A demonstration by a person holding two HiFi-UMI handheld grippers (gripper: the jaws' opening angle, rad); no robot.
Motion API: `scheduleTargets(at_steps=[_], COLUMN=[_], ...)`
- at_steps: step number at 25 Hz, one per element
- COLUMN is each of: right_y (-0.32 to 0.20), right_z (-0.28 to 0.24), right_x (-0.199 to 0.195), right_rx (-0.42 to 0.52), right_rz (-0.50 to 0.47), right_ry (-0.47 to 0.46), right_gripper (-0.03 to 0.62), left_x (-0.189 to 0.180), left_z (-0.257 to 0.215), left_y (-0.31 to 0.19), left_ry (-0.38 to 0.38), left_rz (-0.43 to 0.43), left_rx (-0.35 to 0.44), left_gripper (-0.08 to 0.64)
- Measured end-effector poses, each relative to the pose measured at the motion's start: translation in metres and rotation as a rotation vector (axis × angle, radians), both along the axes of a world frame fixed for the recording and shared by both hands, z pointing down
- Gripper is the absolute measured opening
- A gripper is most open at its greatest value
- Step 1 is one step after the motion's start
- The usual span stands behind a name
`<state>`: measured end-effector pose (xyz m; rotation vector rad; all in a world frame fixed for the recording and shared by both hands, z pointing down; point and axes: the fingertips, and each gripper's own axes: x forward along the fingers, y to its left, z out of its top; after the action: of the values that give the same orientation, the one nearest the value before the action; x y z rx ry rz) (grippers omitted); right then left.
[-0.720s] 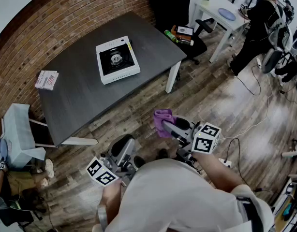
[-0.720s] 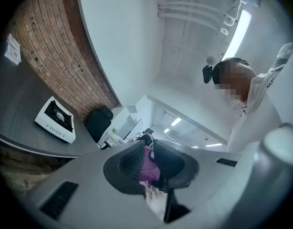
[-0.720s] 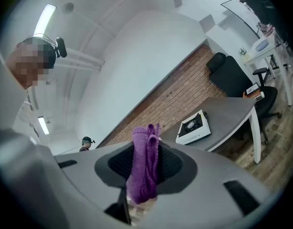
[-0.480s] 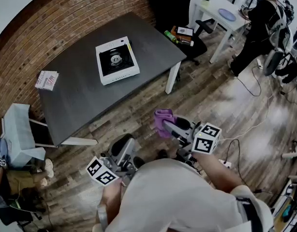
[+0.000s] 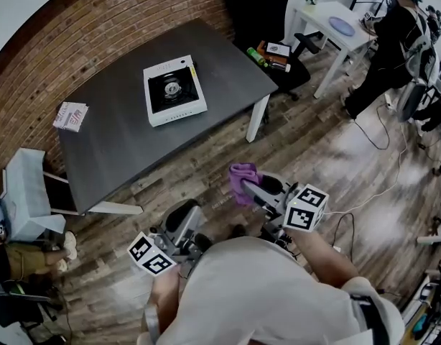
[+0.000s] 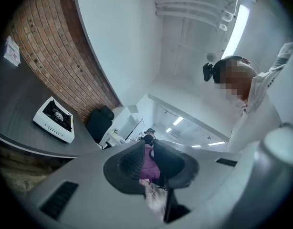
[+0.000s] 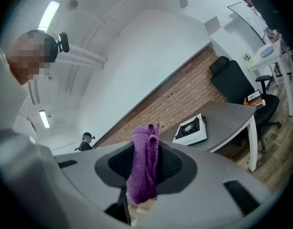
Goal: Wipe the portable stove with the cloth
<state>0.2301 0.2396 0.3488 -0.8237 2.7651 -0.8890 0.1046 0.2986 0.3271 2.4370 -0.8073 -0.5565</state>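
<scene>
Head view, read first: stood on the wooden floor (image 5: 314, 142), well apart from the grey table (image 5: 113, 142), with the portable stove (image 5: 174, 90) lying flat on the tabletop toward the brick wall (image 5: 98, 27), untouched. Judged the step in hand as the approach, with the cloth already taken up and no wiping yet begun. Carried the purple cloth (image 5: 242, 172) in the right gripper (image 7: 145, 151), out ahead of the body and pointed roughly toward the table. Needed next, on that reading, to close on the table, lower the right gripper over the stove's white top, and press the loose fold flat against it before any stroke. Might also have called on the left gripper (image 6: 149, 149) to steady the stove's edge, such a stove probably being light enough to slide under a push.

Right gripper view: showed jaws closed on the cloth, pinched between the dark pads (image 7: 122, 163), with one bunched fold standing past the tips and another hanging below. Left gripper view: showed jaws parted only by a narrow slit and gripping nothing. Took the purple seen through that slit for the cloth in the other gripper beyond, not for anything held
</scene>
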Motion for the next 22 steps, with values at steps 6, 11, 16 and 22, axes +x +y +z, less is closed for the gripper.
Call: scheduleTargets(at_steps=[6, 11, 16, 22], right_y=[-0.006, -0.006, -0.009, -0.023], right_z=[-0.006, -0.01, -0.014, -0.007], right_x=[0.008, 0.013, 0.015, 0.011], right_rx=[-0.008, -0.022, -0.018, -0.006], right_rz=[-0.026, -0.082, -0.119, -0.102], right_ry=[-0.035, -0.061, -0.069, -0.025], right_gripper=[0.114, 0.107, 0.101, 0.097], left_x=[0.011, 0.022, 0.026, 0.014], left_z=[0.004, 0.006, 0.008, 0.012], left_y=[-0.001, -0.001, -0.001, -0.009], left_ry=[-0.004, -0.017, -0.022, -0.03], left_rz=[-0.025, -0.046, -0.068, -0.089], left_rx=[-0.007, -0.016, -0.02, -0.027], left_gripper=[0.064, 0.064, 0.064, 0.064])
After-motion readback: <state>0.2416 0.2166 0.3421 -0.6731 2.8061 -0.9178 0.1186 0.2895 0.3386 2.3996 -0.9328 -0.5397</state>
